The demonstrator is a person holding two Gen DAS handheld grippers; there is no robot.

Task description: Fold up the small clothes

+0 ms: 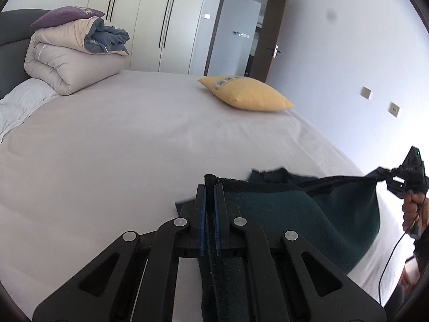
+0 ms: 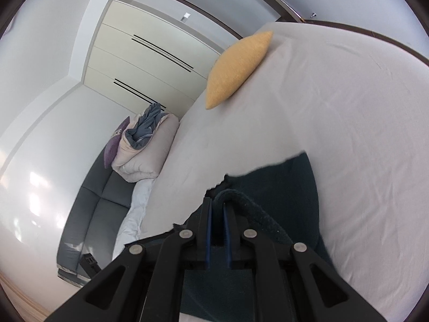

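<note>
Both claws are clamped on one dark green garment (image 1: 308, 214); by the left claw (image 1: 210, 187) a thick hemmed edge is pinched between the blue pads, with the jaws drawn narrow and a strip of cloth trailing back between the fingers; by the right claw (image 2: 217, 204) a rolled edge of the same garment (image 2: 281, 187) is gripped, its jaws also nearly together. In the left wrist view the right claw (image 1: 379, 174) is seen at the far right, held by a hand (image 1: 413, 212), and the top edge of the garment is stretched taut between the two claws; the body of the cloth hangs below that edge in a sagging pouch above the bed (image 1: 120, 147), near its right side. A yellow cushion (image 1: 246, 94) is seen lying well apart, farther up the sheet; a rolled quilt (image 1: 72, 59) with a purple pillow (image 1: 67, 16) on top is stacked by the headboard; wardrobes (image 1: 150, 21) and an open door (image 1: 273, 35) are seen behind.
</note>
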